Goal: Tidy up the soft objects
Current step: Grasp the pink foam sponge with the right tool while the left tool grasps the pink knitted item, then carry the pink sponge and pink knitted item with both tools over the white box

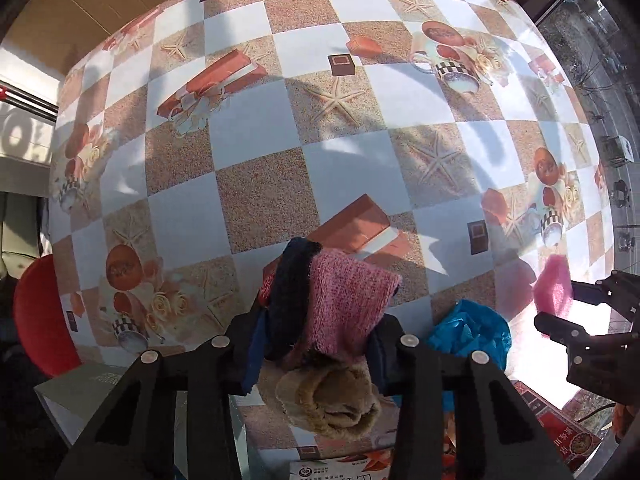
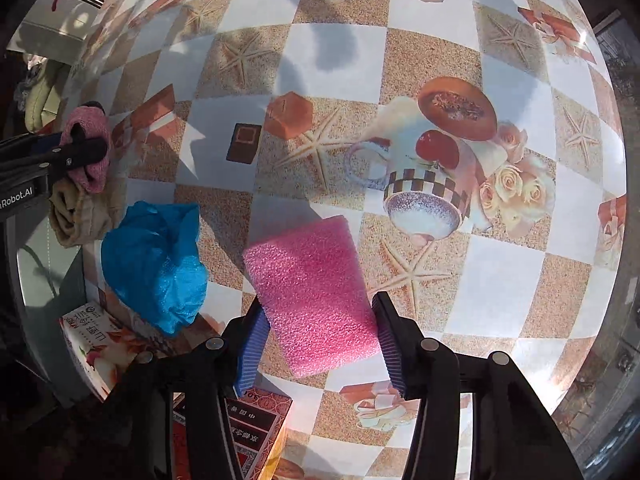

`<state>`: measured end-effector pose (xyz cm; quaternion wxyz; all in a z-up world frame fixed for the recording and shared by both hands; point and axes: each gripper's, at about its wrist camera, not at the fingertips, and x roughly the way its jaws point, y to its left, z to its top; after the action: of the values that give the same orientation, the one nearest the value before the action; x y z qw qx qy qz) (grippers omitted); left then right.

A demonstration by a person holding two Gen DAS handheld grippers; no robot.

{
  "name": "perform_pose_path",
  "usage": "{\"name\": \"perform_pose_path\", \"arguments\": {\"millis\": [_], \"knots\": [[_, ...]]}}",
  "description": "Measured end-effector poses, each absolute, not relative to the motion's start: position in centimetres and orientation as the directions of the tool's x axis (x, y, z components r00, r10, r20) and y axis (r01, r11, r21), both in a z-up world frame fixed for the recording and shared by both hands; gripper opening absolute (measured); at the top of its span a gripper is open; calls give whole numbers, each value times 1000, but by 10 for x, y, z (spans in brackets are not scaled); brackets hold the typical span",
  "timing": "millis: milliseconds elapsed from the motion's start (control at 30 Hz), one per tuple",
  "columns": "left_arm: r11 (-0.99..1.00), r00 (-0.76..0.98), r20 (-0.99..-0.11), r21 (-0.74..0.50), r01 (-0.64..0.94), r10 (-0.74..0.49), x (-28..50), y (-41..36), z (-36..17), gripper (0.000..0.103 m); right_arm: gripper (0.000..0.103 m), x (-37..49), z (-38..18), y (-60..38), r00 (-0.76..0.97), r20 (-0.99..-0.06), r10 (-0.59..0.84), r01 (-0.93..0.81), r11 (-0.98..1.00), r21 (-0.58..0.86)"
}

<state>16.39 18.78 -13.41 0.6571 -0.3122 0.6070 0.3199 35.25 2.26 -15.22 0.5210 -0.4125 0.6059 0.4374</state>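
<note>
Pink foam pad (image 2: pixel 314 296) in right claw (image 2: pixel 318 340); knitted bundle (image 1: pixel 332 320) hiding left claw's (image 1: pixel 316 356) clamped tips.

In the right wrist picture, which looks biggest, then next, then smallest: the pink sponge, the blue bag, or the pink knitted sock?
1. pink sponge, though it's nearest the camera
2. blue bag, nearly alike
3. pink knitted sock, smallest, farther off

printed box (image 1: pixel 340 470) cut off by bottom edge
</note>
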Motion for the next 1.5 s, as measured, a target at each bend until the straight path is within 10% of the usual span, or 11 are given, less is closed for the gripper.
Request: {"name": "perform_pose_path", "arguments": {"millis": [833,1500], "knots": [[649,281,-940,-93,-755,192,78,68,-4,46,53,303,-8,-27,-158,-945,286,-833,476,283],[428,180,-951,-57,-902,253,-109,14,-1,46,53,76,-7,20,-263,-945,196,-950,119,289]]}}
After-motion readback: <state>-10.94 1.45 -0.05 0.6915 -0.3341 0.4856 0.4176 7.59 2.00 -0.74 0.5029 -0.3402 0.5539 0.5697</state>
